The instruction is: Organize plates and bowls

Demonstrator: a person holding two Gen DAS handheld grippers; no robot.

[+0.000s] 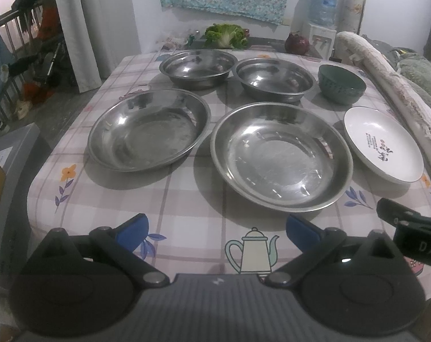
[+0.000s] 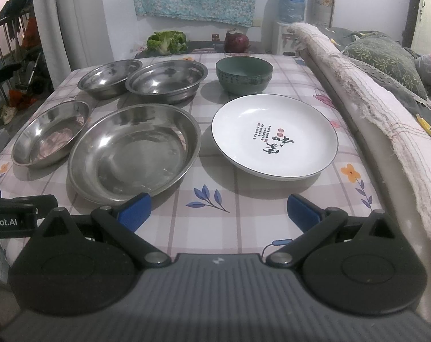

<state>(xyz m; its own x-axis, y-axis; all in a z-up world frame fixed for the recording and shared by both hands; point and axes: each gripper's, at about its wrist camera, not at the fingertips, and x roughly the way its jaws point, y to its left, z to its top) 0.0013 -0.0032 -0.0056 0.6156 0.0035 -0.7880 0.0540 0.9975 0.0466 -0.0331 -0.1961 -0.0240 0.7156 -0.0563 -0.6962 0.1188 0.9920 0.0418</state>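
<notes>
Two large steel plates sit in the near row: the left steel plate (image 1: 148,129) (image 2: 50,134) and the middle steel plate (image 1: 281,154) (image 2: 134,152). Behind them stand two steel bowls (image 1: 196,65) (image 1: 273,78) (image 2: 109,78) (image 2: 167,81) and a green bowl (image 1: 342,84) (image 2: 244,75). A white plate with black writing (image 1: 383,144) (image 2: 273,135) lies at the near right. My left gripper (image 1: 216,233) is open and empty, above the table's near edge. My right gripper (image 2: 218,211) is open and empty, before the white plate.
The checked tablecloth (image 1: 186,199) (image 2: 244,199) covers the table. A rolled padded edge (image 2: 372,99) runs along the right side. Lettuce (image 1: 225,35) and a dark red round thing (image 2: 236,42) lie beyond the far edge. The right gripper's body (image 1: 415,230) shows in the left wrist view.
</notes>
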